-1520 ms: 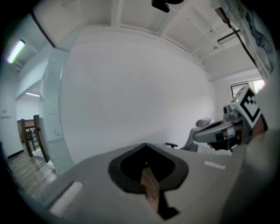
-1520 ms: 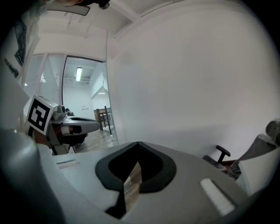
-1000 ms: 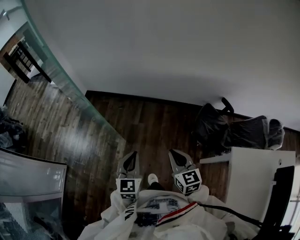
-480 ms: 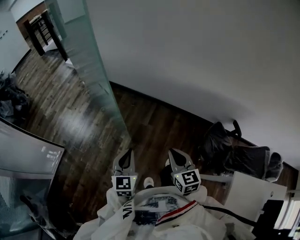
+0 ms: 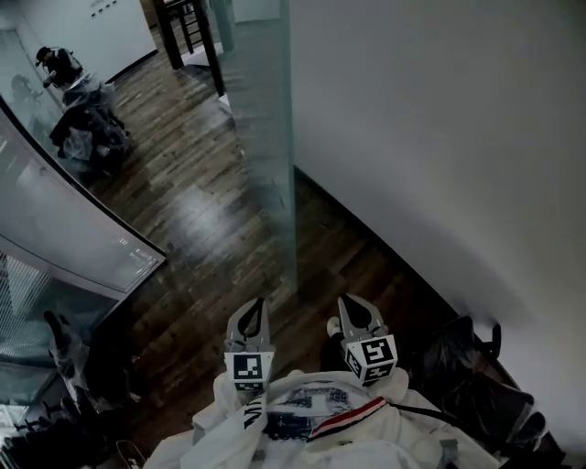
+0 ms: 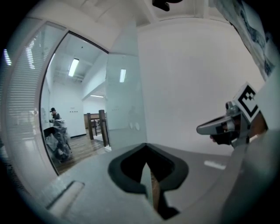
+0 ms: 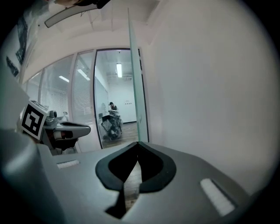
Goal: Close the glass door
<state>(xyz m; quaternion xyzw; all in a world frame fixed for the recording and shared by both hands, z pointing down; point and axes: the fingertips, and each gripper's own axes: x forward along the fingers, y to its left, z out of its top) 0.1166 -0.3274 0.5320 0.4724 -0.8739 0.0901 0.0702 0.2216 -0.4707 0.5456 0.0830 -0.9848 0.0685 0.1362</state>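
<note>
The glass door (image 5: 261,137) is a tall frosted greenish pane standing open, its near edge towards me, just left of the white wall (image 5: 439,137). Both grippers hang close to my body above the dark wood floor, short of the door and apart from it. My left gripper (image 5: 249,322) is shut and empty, and my right gripper (image 5: 352,316) is shut and empty too. In the left gripper view the left gripper (image 6: 145,145) points at the pane (image 6: 124,100). In the right gripper view the right gripper (image 7: 138,143) points at the door's thin edge (image 7: 133,87).
A curved glass partition (image 5: 82,229) runs along the left. Beyond it a person (image 5: 55,62) stands by a dark heap of bags (image 5: 87,133). Dark furniture legs (image 5: 188,27) show behind the door. A black bag (image 5: 476,376) lies low on the right by the wall.
The view has swung left: the glass door moved from the upper left to straight ahead, and the white cabinet at the right left the frame. Both grippers stayed shut near my body.
</note>
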